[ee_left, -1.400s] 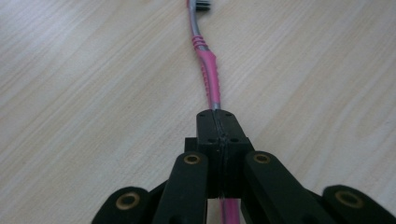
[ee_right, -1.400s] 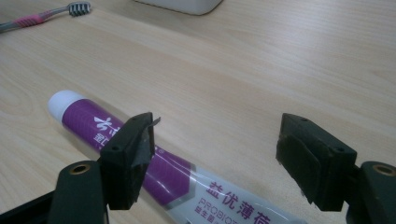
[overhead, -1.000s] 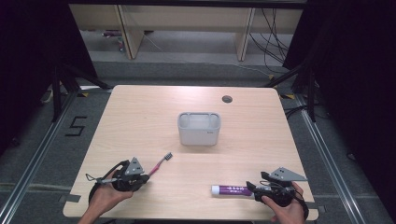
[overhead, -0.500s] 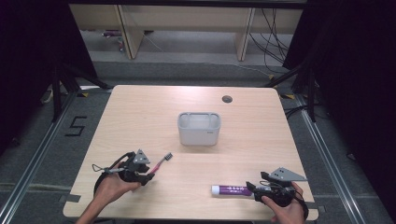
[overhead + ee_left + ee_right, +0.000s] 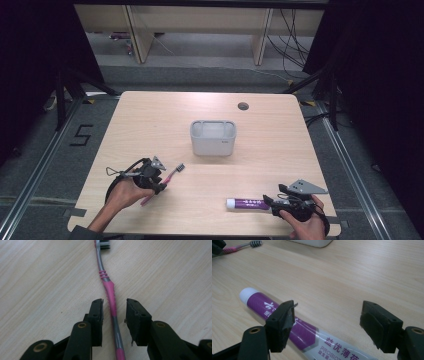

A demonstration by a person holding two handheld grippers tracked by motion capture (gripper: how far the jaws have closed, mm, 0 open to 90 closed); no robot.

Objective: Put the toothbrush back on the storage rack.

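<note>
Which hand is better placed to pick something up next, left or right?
Left, probably. The left tongs have just been closing and straddle the toothbrush handle squarely, pads not yet touching. The right tongs stand wide, with the toothpaste tube crossing under one pad only.

On the table (image 5: 150, 115) a container (image 5: 213, 137) stands about midway between the left and right edges, slightly toward the far edge. A small round hole (image 5: 243, 106) lies behind it, near the far edge and right of the middle. The toothbrush (image 5: 167, 177) lies toward the near left corner, its head pointing at the container, with the left gripper (image 5: 159, 181) over its handle. The toothpaste tube (image 5: 247, 203) lies along the near edge toward the right corner, the right gripper (image 5: 272, 204) at its right end.
</note>
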